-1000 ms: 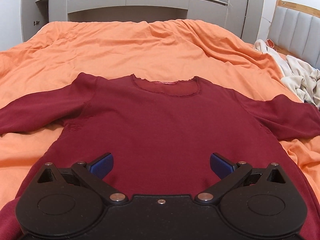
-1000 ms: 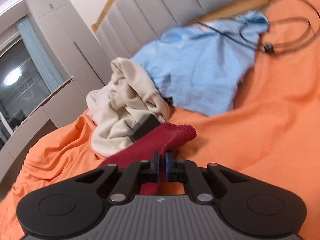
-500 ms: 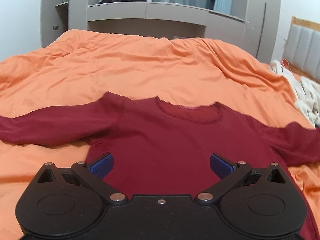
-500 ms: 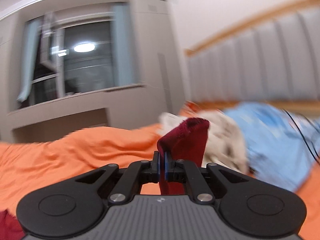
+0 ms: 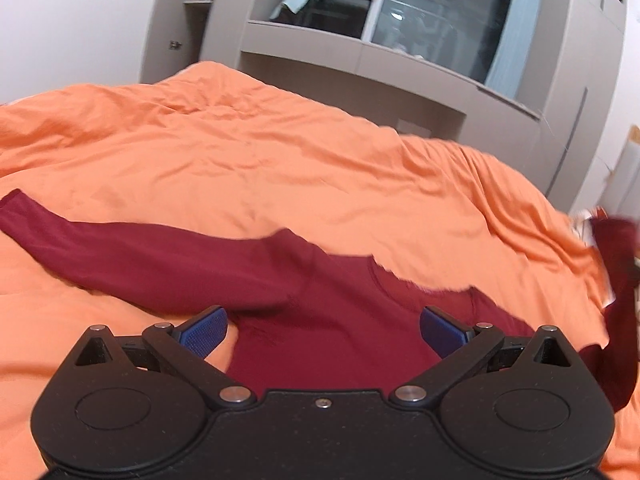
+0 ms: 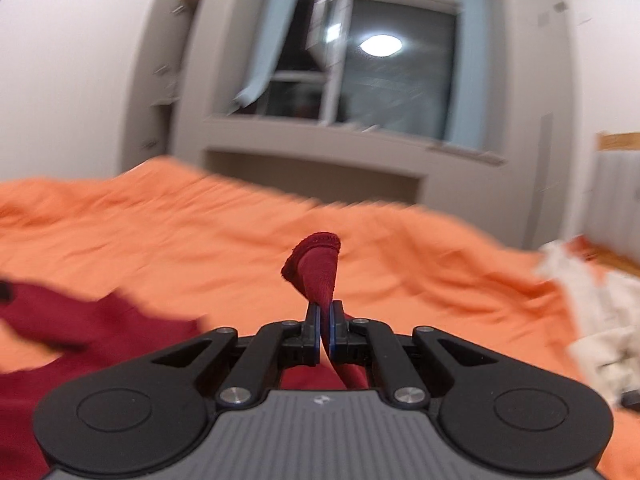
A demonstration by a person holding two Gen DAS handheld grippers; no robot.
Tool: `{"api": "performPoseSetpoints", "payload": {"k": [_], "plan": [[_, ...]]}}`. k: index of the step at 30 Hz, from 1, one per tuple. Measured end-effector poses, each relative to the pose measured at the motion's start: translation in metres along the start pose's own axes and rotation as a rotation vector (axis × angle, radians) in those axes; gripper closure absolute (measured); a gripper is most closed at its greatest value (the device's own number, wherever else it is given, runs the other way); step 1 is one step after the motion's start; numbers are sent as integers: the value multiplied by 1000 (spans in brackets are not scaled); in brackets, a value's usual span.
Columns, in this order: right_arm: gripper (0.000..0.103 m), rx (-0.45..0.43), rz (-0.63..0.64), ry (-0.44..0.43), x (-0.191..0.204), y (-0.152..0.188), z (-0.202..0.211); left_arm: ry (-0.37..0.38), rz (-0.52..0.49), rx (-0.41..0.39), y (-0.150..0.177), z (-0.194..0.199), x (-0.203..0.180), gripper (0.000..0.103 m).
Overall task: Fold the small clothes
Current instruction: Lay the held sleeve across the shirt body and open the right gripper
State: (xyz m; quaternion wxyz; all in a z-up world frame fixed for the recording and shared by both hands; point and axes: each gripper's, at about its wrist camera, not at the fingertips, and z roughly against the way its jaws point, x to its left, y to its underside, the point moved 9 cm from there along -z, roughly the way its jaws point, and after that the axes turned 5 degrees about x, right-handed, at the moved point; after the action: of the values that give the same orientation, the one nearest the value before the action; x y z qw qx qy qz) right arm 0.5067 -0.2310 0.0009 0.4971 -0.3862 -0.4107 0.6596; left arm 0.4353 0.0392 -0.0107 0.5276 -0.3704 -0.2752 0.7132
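A dark red long-sleeved shirt [image 5: 344,320] lies face up on the orange bedspread [image 5: 280,176]. Its left sleeve [image 5: 120,248] stretches flat toward the left edge of the left wrist view. My left gripper [image 5: 322,330] hovers open above the shirt's chest with nothing between its blue pads. The shirt's right sleeve [image 5: 616,276] is lifted off the bed at the right edge. In the right wrist view my right gripper [image 6: 325,322] is shut on that sleeve, whose cuff [image 6: 318,264] sticks up past the fingertips. The shirt's body [image 6: 80,340] lies low on the left there.
A pile of cream clothes [image 6: 600,312] lies on the bed at the right. A padded headboard [image 6: 616,200] stands beyond it. Grey built-in cabinets and a window [image 5: 420,20] line the far wall behind the bed.
My right gripper has swung the sleeve up off the bed and round to the left, away from the cream and blue clothes. The left gripper has risen and tilted, still open.
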Motion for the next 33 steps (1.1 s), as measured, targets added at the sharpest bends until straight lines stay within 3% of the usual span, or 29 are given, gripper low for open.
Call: {"api": "performPoseSetpoints", "payload": {"k": [7,14,17,18,19,25,27,33], "plan": [[99,121,75,-156,101,34,-11,14,52,-20,-9,6,10,1],[97,194,200,-247,156,62,2,23,50,-34,-12,8,12,1],[88,227,246,-284,168,73,10,24,49,-33,-11,8,13,1],[74,237,254,-297,169,75,13,25,46,-29,-10,7,13,1],[57,237,262,-306,166,75,20,25,43,-24,-10,6,12,1],[18,214,329,-273,122,77,58,18,-13,40,3,-12,5,1],[11,209,321,-213,96,82,70,6,-38,65,10,-22,2,1],[8,246,230,53,5,102,90,-51,-111,165,39,-55,-2,1]]}}
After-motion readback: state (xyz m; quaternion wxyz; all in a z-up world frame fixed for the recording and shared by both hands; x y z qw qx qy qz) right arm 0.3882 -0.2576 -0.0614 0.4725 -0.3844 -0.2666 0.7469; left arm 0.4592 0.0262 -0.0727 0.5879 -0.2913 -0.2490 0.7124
